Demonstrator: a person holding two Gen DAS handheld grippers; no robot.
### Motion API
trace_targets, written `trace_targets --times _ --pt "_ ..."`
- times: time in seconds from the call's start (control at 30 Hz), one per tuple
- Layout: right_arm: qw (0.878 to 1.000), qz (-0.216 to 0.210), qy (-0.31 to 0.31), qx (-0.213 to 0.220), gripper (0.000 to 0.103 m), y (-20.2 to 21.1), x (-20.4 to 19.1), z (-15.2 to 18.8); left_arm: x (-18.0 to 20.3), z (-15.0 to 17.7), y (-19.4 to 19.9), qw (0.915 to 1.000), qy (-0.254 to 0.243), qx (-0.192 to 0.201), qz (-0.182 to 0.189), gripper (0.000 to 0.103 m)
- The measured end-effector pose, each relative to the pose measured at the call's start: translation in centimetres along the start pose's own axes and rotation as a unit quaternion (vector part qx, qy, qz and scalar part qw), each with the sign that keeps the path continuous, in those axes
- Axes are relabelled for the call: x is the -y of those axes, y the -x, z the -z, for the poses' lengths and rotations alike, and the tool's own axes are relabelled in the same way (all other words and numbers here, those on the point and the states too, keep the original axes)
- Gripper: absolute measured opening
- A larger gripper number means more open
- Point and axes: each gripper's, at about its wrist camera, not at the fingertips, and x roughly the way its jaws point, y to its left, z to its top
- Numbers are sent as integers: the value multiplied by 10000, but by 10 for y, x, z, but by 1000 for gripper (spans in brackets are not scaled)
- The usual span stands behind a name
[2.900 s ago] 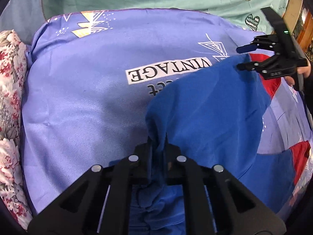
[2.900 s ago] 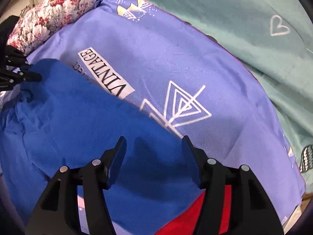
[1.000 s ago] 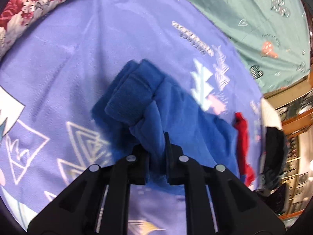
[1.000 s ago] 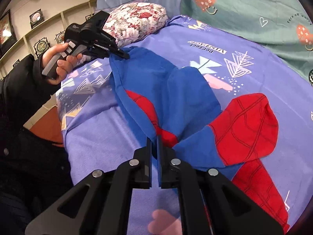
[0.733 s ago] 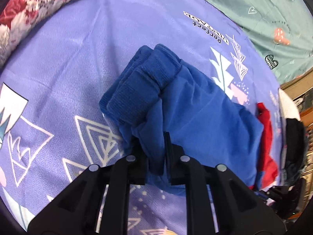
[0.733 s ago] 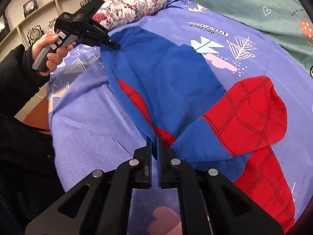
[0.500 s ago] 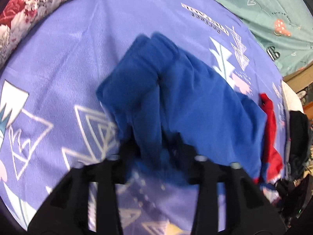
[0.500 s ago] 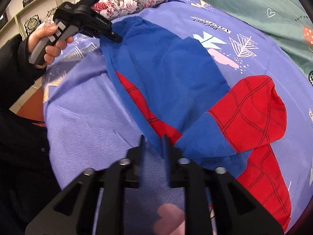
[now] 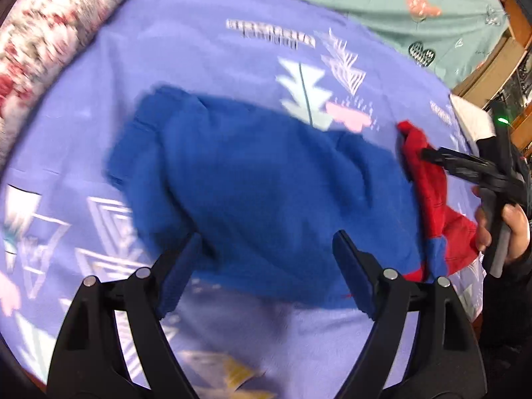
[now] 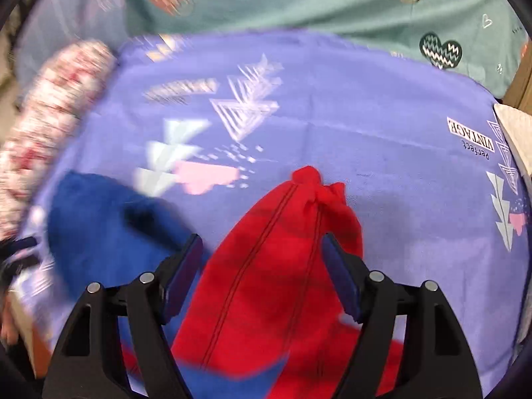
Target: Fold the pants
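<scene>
The pants lie folded on the purple bedspread (image 9: 199, 50): a blue body (image 9: 259, 179) with red leg ends (image 9: 429, 193). My left gripper (image 9: 267, 237) hovers over the near edge of the blue part. Its jaws are opening wide and the pads touch no cloth. In the right wrist view, my right gripper (image 10: 262, 238) is above the red leg ends (image 10: 266, 266). Its jaws are opening too, and the red cloth lies free between them. The blue part (image 10: 99, 226) spreads to the left. A hand holds the right gripper (image 9: 465, 166) at the red end in the left wrist view.
A floral pillow (image 9: 40, 40) lies along the left edge of the bed. A teal sheet with hearts (image 9: 382, 3) covers the far side. Wooden furniture (image 9: 492, 63) stands beyond the bed's right edge. The picture is motion-blurred.
Both grippers were shut on the pants and have let go, their jaws now wide. The right gripper swung round to face the red leg ends. The pants lie flatter.
</scene>
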Motion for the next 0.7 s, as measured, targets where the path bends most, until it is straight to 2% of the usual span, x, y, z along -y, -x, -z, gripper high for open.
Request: trace_targets --times 0.07,0.1,0.17,0.2,0.23,0.3,0.4,0.5,0.53,0.6,0.67,0.7 --pt "9966 565 376 -463 25 -35 -10 1 -2 2 -15 9999 76 -121 -23 82" --pt "9961 573 360 -562 1 -42 -8 4 -3 3 -21 9998 88 -178 -32 82" --pt "9978 505 337 -265 1 -29 4 13 -6 7 -26 9997 45 -213 -62 83" --pt "9985 500 203 -13 1 -10 21 19 -7 8 -29 9997 5 -216 -64 83" --pt "9985 500 203 -13 1 -10 21 19 -7 9 -29 9998 -14 -212 -59 83" --pt "9984 392 -197 357 1 25 51 36 -9 9 -30 9998 -17 -195 -5 85" --pt "9860 74 -1204 1147 1 94 112 97 -9 10 -31 9999 1 -151 65 89" --pt "9656 -351 -2134 1443 1 121 137 168 -7 10 -33 9999 -16 -138 72 92" --pt "9596 -485 -2360 1456 1 122 140 196 -6 9 -34 9999 -33 -147 52 94" --pt "9531 -661 -2587 1427 2 119 142 228 0 7 -38 9998 -77 -170 -5 97" --pt "9512 -749 -2662 1369 15 111 143 244 5 6 -40 9997 -118 -192 -101 98" --pt "9484 -816 -2751 1348 28 111 144 246 5 6 -40 9997 -130 -190 -129 98"
